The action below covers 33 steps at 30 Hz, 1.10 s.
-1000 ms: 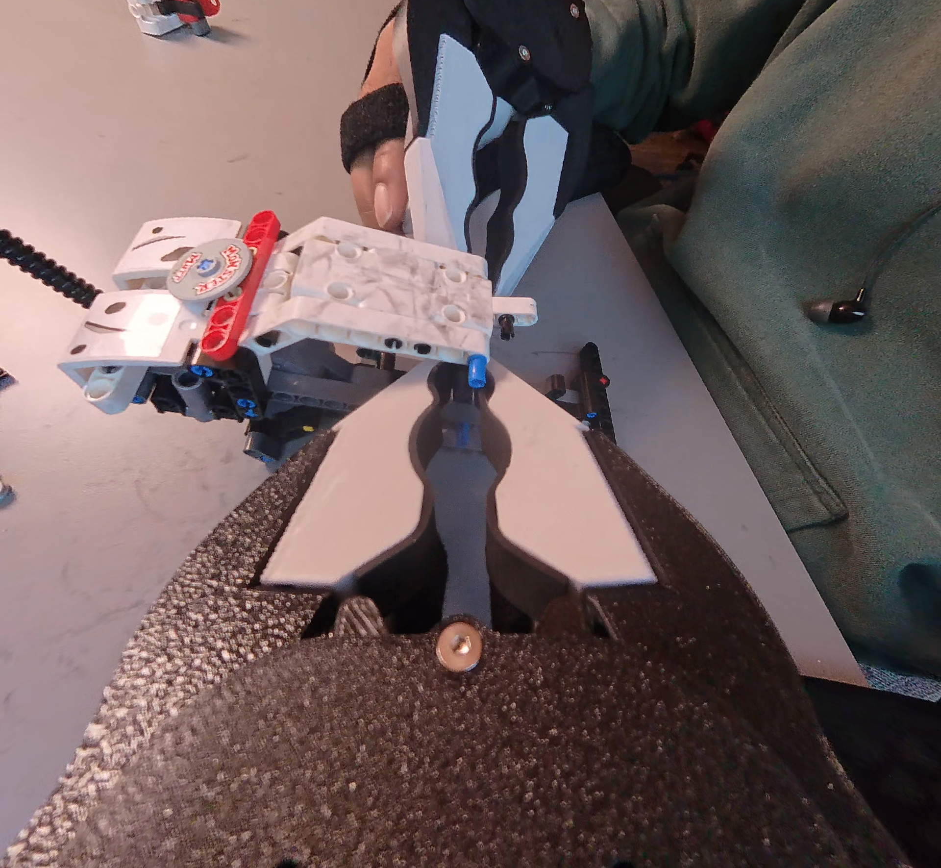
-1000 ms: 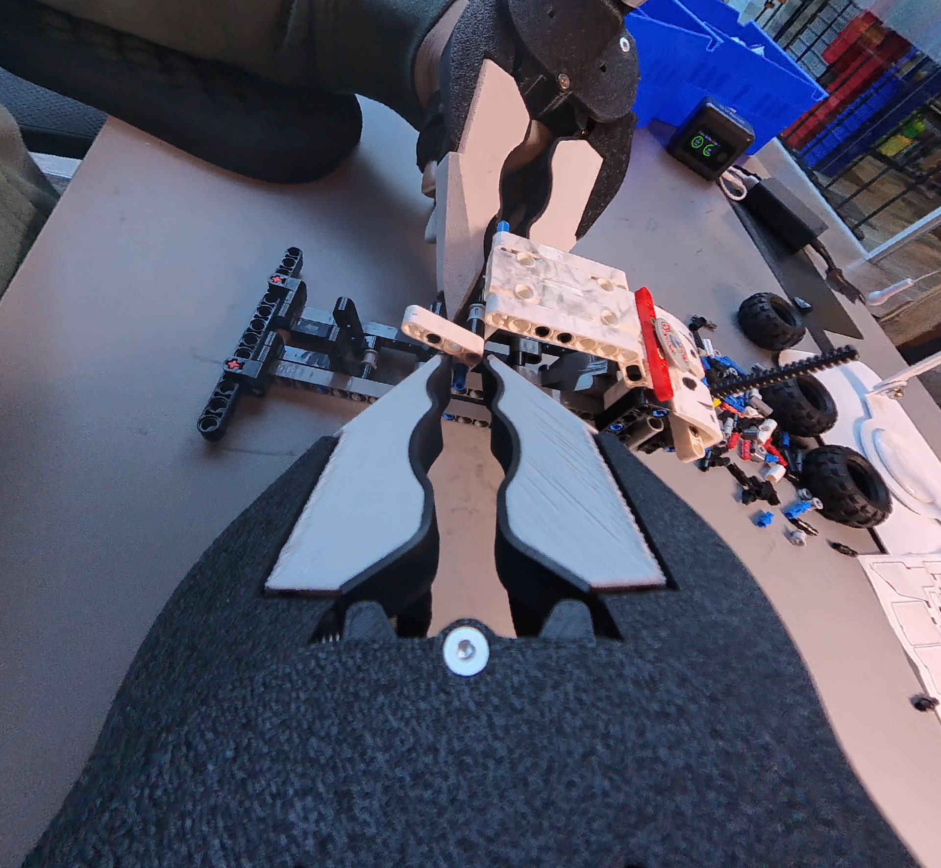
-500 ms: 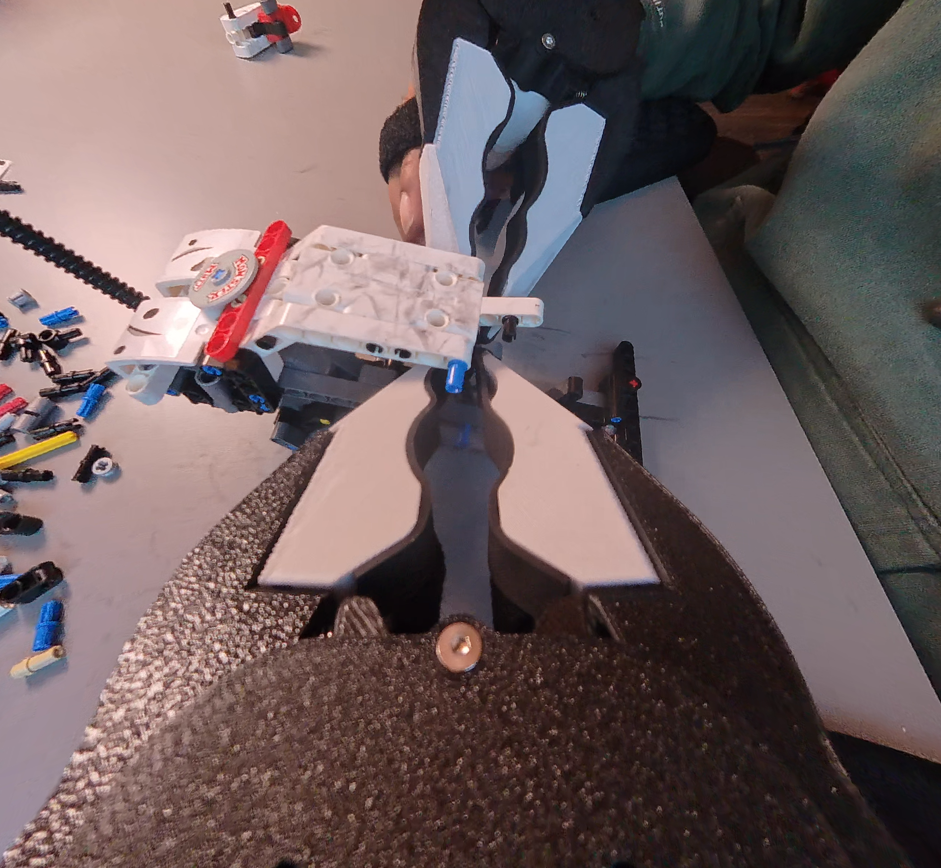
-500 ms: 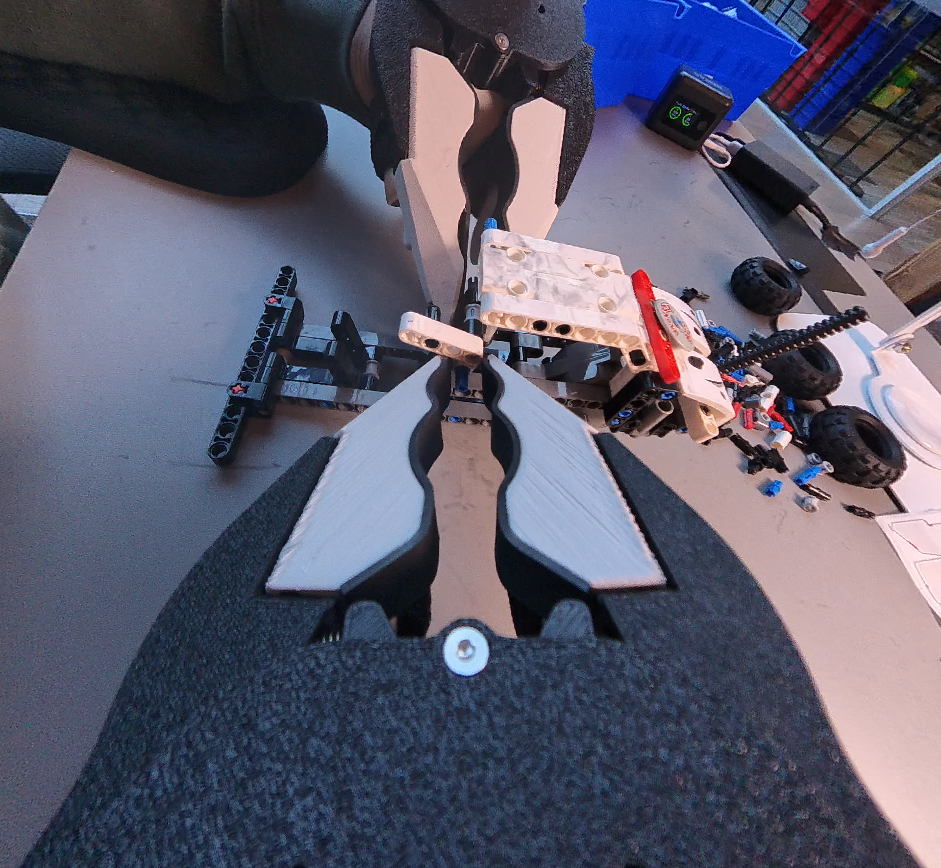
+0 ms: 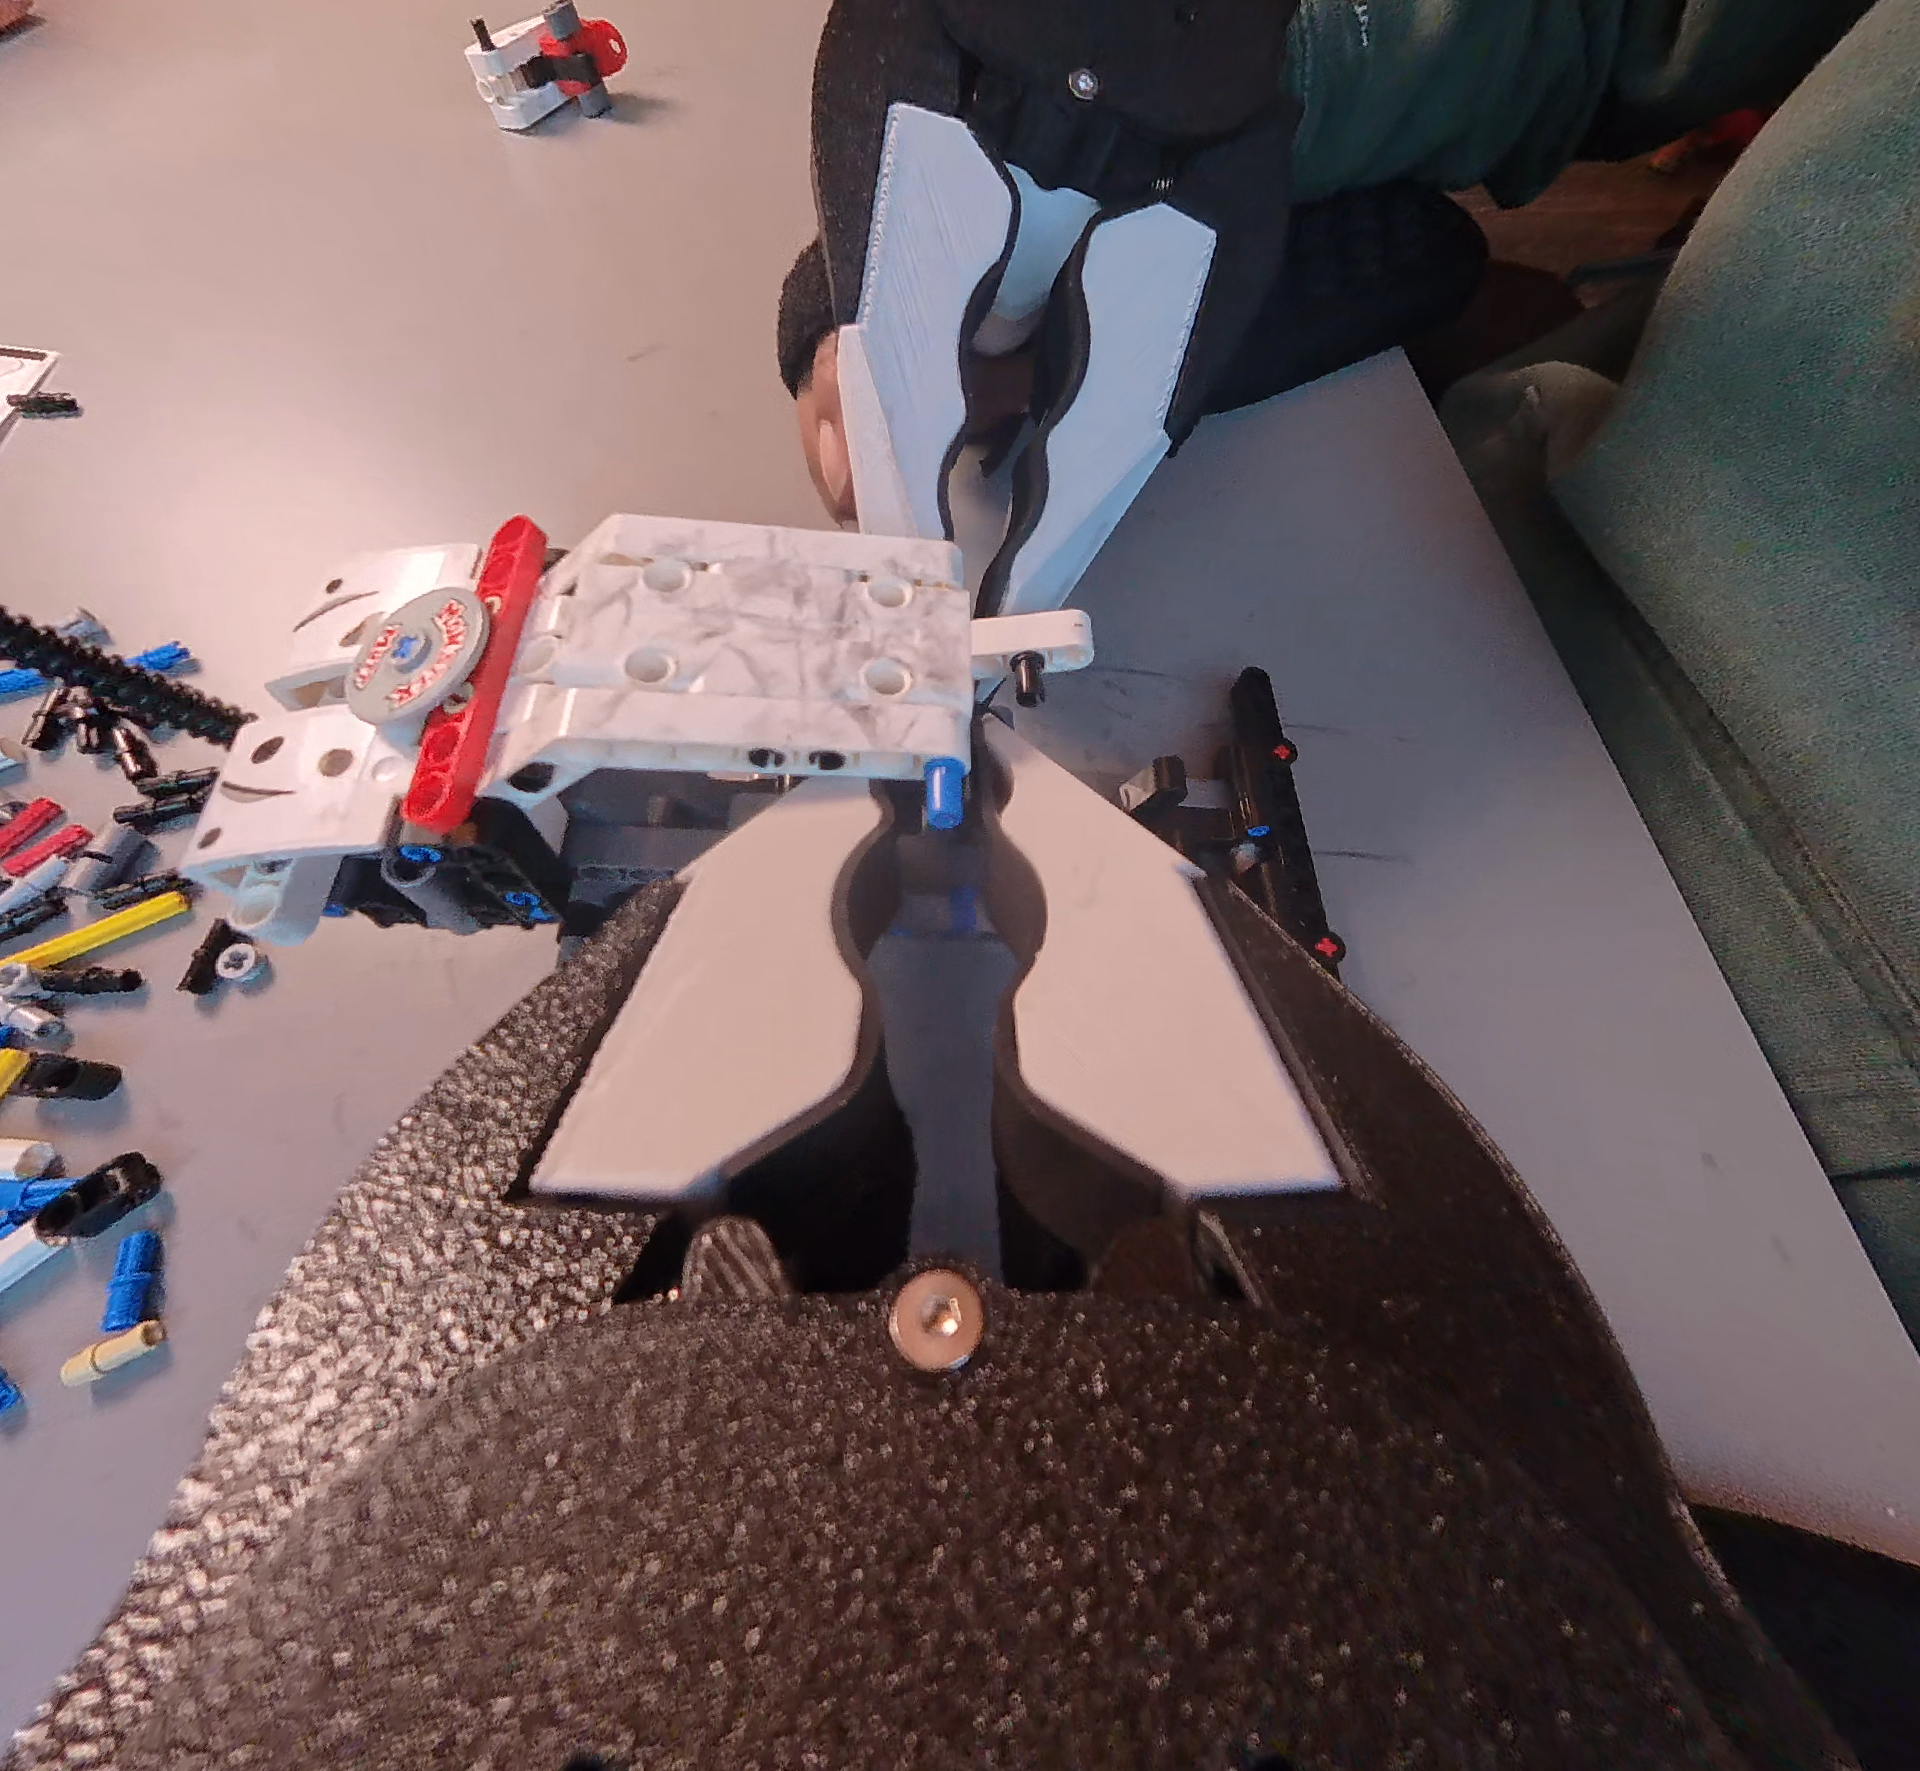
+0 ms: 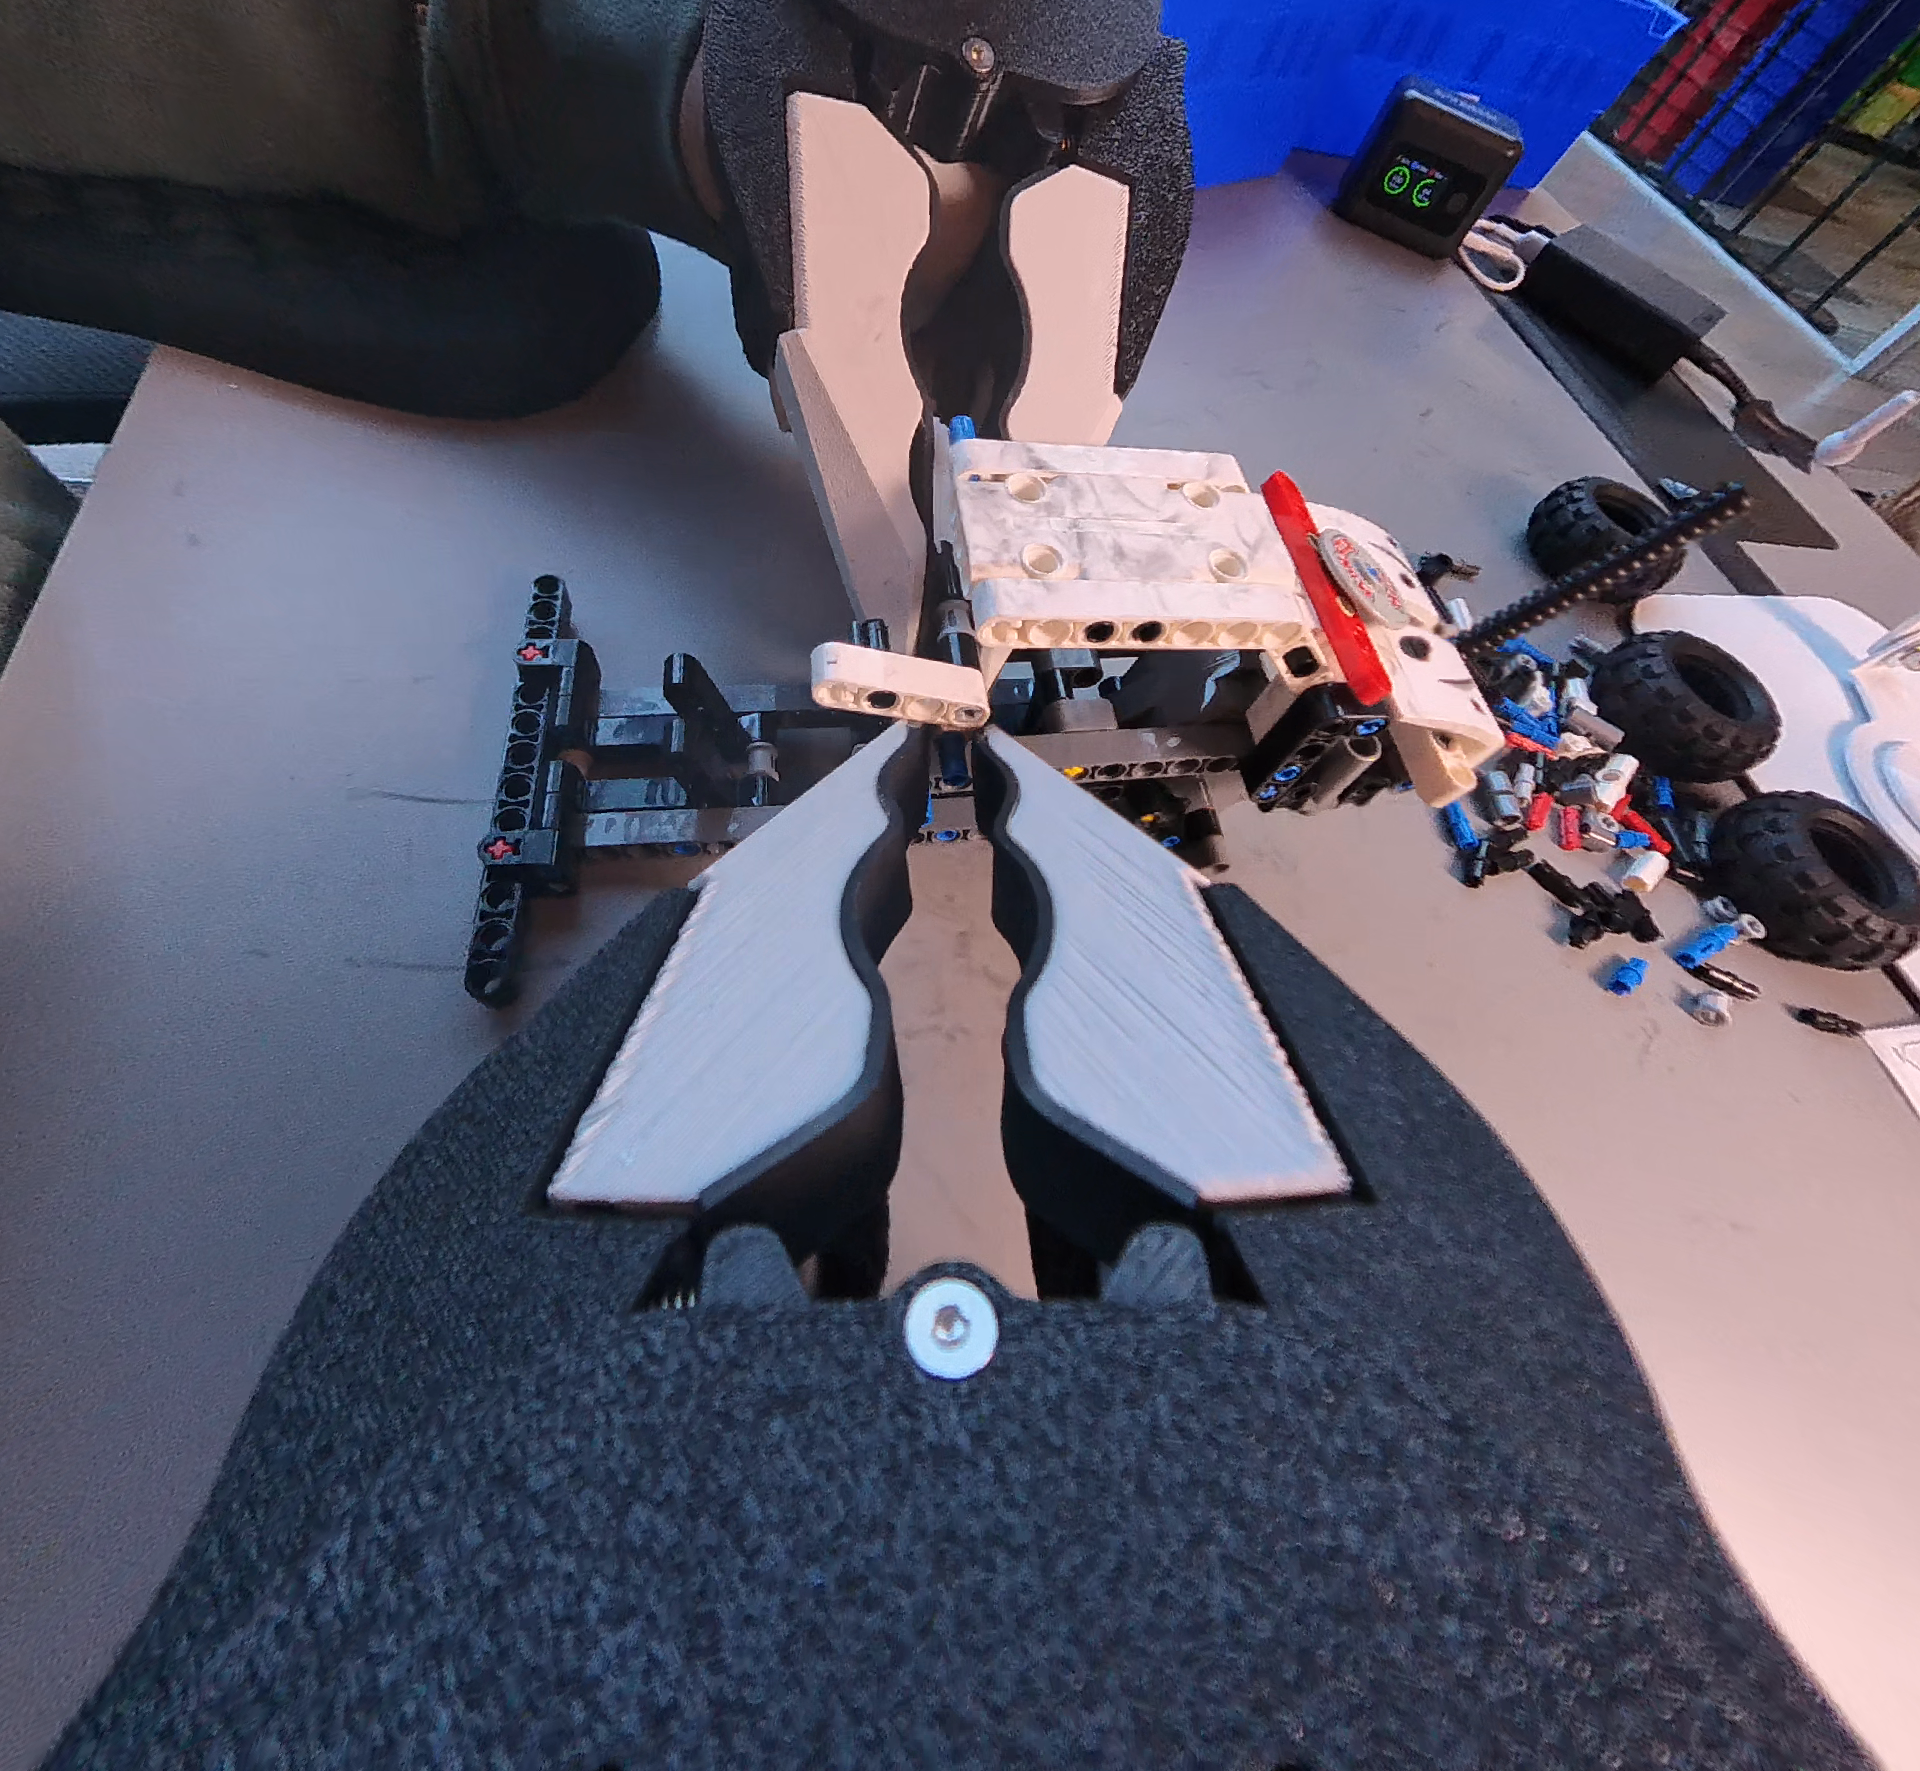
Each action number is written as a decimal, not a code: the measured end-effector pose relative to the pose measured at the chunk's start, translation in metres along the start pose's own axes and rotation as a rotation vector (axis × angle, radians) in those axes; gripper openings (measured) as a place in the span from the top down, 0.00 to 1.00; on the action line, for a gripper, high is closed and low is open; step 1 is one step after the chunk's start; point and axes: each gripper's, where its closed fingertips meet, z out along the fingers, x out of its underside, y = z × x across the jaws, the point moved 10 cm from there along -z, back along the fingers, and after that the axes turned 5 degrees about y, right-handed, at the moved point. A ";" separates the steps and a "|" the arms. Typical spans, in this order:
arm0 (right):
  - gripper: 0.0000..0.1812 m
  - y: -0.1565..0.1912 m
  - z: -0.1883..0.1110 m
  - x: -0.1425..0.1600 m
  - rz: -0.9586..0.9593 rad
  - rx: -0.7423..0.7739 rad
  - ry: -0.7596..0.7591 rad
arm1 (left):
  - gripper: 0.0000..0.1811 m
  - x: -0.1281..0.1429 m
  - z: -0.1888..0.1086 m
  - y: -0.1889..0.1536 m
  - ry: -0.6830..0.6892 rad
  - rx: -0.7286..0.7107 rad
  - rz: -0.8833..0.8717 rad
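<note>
Both hand-held grippers (image 5: pixel 940 791) (image 6: pixel 945 750) pinch brick vehicle (image 6: pixel 1122 578) btwn them.

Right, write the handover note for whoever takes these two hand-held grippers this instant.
Left hand-held gripper: closed on the rear edge of the white, red and black plastic brick-built vehicle, at a blue pin.
Right hand-held gripper: closed from the opposite side, just under the vehicle's short white beam.
The black rear frame is attached to the vehicle.
Not attached: black rubber tyres, small loose pins and a small white-and-red sub-assembly, all lying on the grey table.
</note>
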 end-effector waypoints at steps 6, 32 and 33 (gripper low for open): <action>0.97 0.000 0.000 0.000 -0.004 -0.017 0.011 | 0.96 0.001 -0.001 0.001 0.003 0.026 -0.004; 0.96 0.005 -0.003 0.002 -0.045 -0.021 -0.009 | 0.96 0.002 0.004 -0.005 -0.044 0.035 0.005; 0.96 0.004 -0.003 0.001 -0.043 -0.021 -0.005 | 0.96 0.002 0.004 -0.004 -0.044 0.033 0.002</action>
